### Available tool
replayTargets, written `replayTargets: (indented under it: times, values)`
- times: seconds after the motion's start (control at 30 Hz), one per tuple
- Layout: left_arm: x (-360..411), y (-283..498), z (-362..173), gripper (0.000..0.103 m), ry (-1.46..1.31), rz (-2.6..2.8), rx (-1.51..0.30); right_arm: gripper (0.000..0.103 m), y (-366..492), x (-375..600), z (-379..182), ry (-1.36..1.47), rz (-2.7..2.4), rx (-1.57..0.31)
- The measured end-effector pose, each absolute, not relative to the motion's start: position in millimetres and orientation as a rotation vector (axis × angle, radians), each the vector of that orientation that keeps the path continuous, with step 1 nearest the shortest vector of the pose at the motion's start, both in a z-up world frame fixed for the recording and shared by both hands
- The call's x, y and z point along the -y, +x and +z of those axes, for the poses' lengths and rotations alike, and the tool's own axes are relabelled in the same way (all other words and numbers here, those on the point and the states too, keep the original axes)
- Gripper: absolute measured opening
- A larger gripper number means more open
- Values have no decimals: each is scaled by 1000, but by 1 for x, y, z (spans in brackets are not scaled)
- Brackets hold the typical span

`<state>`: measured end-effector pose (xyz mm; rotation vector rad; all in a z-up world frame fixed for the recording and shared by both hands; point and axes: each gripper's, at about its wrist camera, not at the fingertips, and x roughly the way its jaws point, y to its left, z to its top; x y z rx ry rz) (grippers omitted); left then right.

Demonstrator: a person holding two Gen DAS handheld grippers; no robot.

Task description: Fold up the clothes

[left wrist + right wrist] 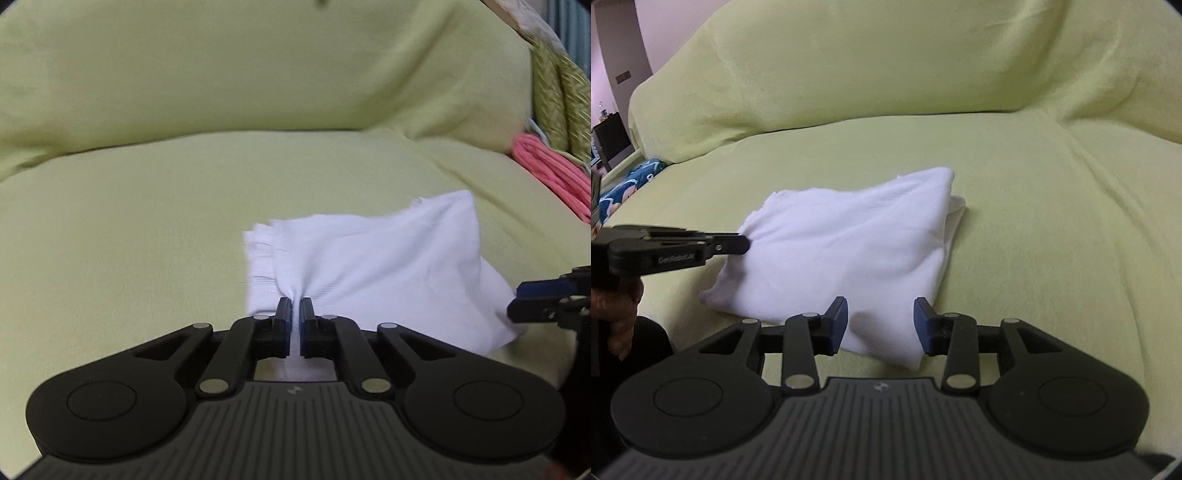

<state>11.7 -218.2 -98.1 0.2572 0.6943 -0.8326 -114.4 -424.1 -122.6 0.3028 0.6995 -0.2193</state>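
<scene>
Closest, the left gripper (pixel 294 303) has its fingers pressed almost together, and a small pinch of the white cloth (pixel 373 269) is caught between the tips, so the fabric makes little wrinkles there. Beyond these fingers and to their right, the cloth lies as a folded bundle on the green cover (pixel 147 221) of a sofa.

From the right wrist view, the right gripper (pixel 881 321) has its fingers spread wide, holding nothing. The near corner of the cloth (pixel 849 251) lies between and under the two fingers; whether the blue pads (pixel 839 319) touch it, I cannot tell. To the left of these fingers, the left gripper (pixel 738 244) meets the left edge of the cloth from the side.

Farther beyond the cloth, the cover rises over the back of the sofa. Far to the right of the left fingers lies a pink coil (pixel 550 173), and behind it a green woven cushion (pixel 554 96).
</scene>
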Motion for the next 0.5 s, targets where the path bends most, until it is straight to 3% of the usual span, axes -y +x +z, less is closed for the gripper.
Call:
replayTargets:
  times: [0.2, 0.27, 0.37, 0.5]
  values:
    - [218, 16, -102, 3, 244, -837, -745, 35, -92, 425, -117, 254, -179, -671]
    - [217, 21, -96, 15, 215, -845, -747, 35, -85, 429, -114, 243, -191, -657]
    - [218, 29, -87, 24, 181, -826, -728, 37, -77, 439, -110, 254, -225, -631]
    - [235, 48, -88, 26, 160, -825, -739, 38, -64, 456, -110, 280, -272, -614]
